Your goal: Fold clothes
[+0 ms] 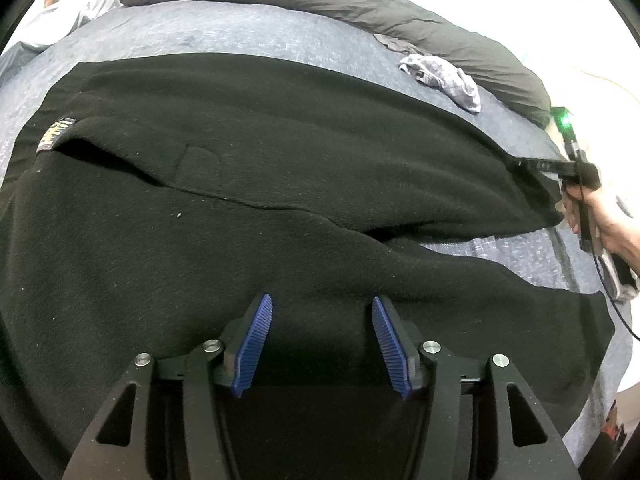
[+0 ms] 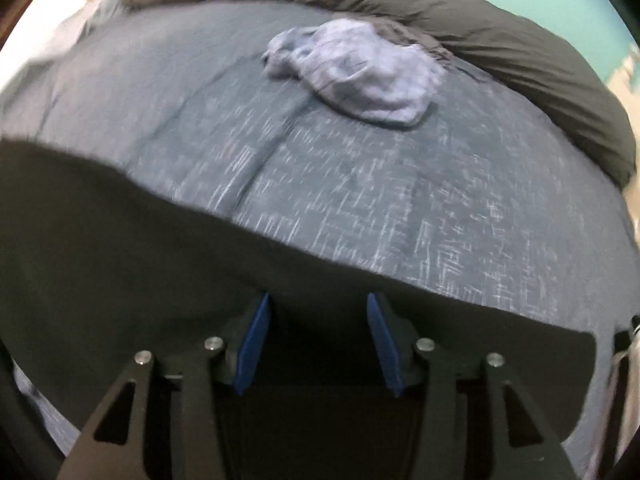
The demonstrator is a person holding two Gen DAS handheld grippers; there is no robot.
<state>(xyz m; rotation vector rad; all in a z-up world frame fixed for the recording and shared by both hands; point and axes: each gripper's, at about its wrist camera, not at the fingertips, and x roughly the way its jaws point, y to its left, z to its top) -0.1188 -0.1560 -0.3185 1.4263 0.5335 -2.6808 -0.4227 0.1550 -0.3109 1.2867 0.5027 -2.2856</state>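
Observation:
A large black fleece garment [image 1: 280, 160] lies spread over the bed, with a yellow label [image 1: 56, 136] near its left edge. My left gripper [image 1: 322, 300] hovers over its near part, jaws open, blue pads [image 1: 256, 344] apart and pressing on nothing. In the right wrist view my right gripper [image 2: 318, 298] is also open, above the garment's edge [image 2: 120, 260], with cloth below it but not pinched. The left wrist view shows the right gripper [image 1: 536, 166] at the garment's far right side, held by a hand [image 1: 600, 216].
The bed has a blue-grey mottled sheet [image 1: 240, 32] [image 2: 400, 200]. A crumpled light checked cloth [image 1: 444, 76] [image 2: 360, 76] lies beyond the garment. A dark grey duvet [image 1: 360, 4] [image 2: 480, 28] runs along the far side. A small green light [image 1: 565, 122] glows at the right.

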